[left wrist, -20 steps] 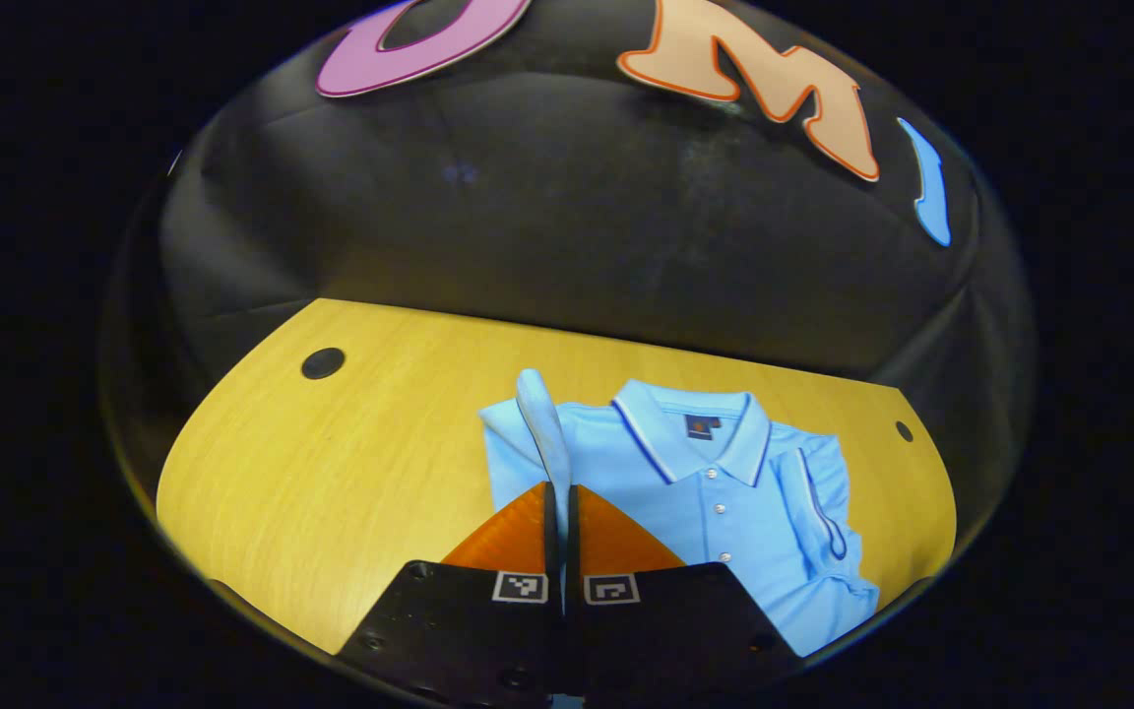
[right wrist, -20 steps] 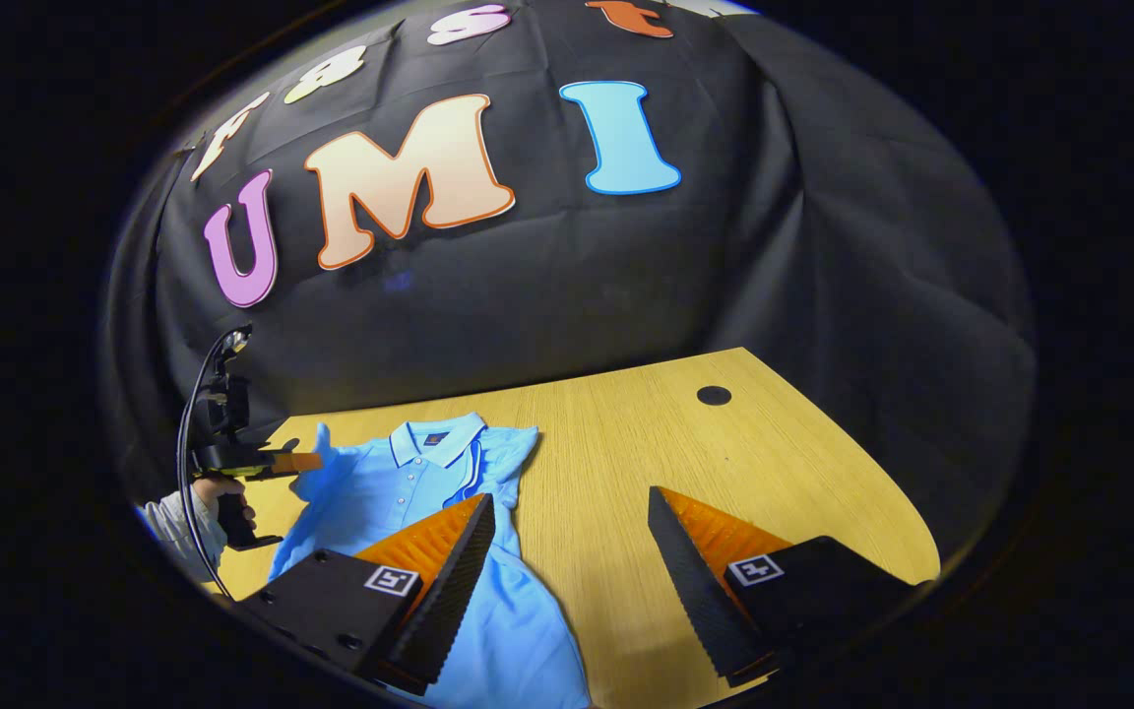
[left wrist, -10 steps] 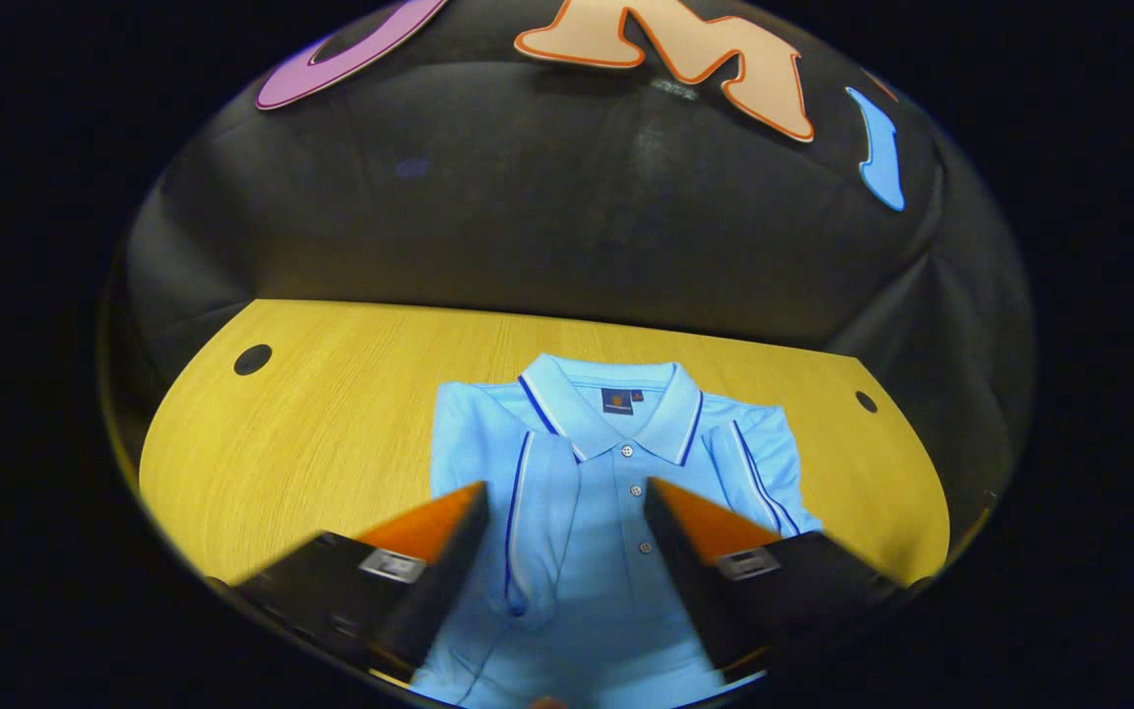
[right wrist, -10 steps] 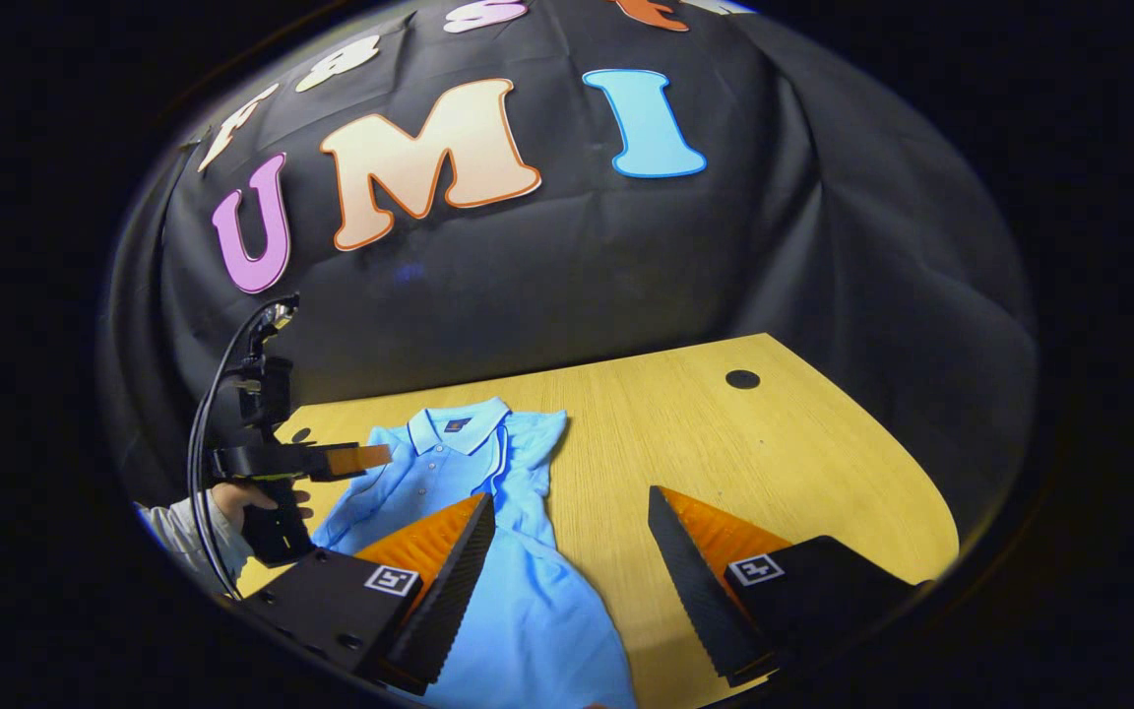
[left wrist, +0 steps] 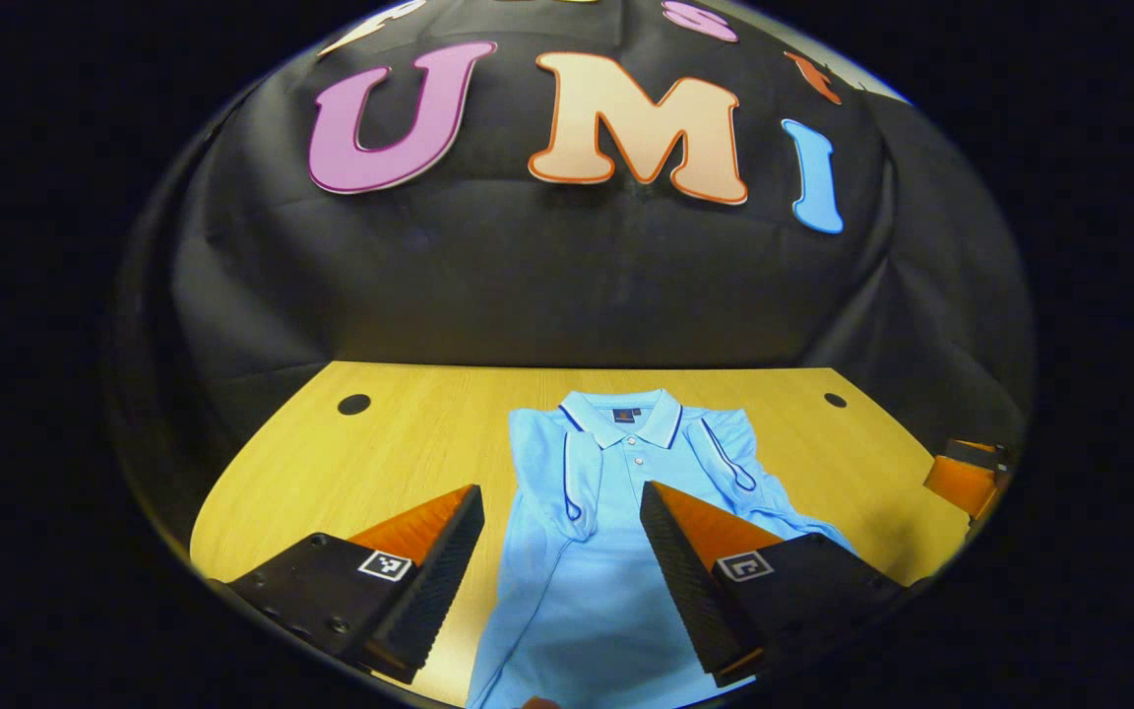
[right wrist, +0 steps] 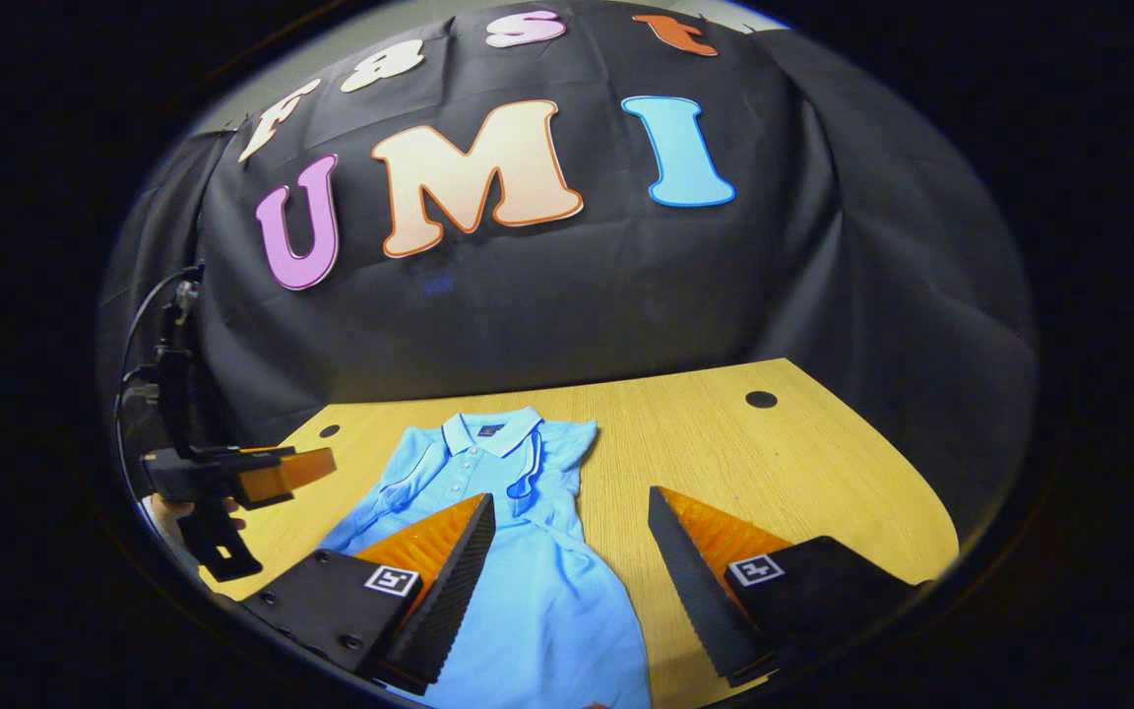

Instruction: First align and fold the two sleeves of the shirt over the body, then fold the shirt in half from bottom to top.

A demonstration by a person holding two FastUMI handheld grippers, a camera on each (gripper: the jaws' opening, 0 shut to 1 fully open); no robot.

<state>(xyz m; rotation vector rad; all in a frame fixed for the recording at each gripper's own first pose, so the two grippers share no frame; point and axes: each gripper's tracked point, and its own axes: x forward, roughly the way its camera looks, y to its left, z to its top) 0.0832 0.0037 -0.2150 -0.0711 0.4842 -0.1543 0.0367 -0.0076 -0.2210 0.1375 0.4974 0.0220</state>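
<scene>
Between the two spread fingers of the left gripper (left wrist: 560,512), nothing is pinched; the jaws stand wide apart above the light blue polo shirt (left wrist: 616,532), which runs through the gap in the left gripper view. One finger sits over the wood to the left of the cloth, and the other overlaps the right side of the body. The right gripper (right wrist: 572,522) also has its jaws spread and grips nothing; in the right gripper view its left finger overlaps the lower body of the shirt (right wrist: 518,571) and its right finger hangs over bare wood well to the right of it. The shirt lies flat, face up, on the yellow wooden table (left wrist: 400,443), with its collar (left wrist: 622,418) at the far end and its hem running toward the near edge. The left sleeve (left wrist: 572,473) is folded inward onto the chest, and the right sleeve (left wrist: 729,458) likewise lies over the body, its dark piping forming a loop. A row of small buttons descends from the collar. Two dark round holes sit in the tabletop near the far edge, one to the left (left wrist: 353,404) and one to the right (left wrist: 834,400). At the left of the right gripper view, a hand (right wrist: 178,512) holds the left gripper clear of the shirt, off its left side.
</scene>
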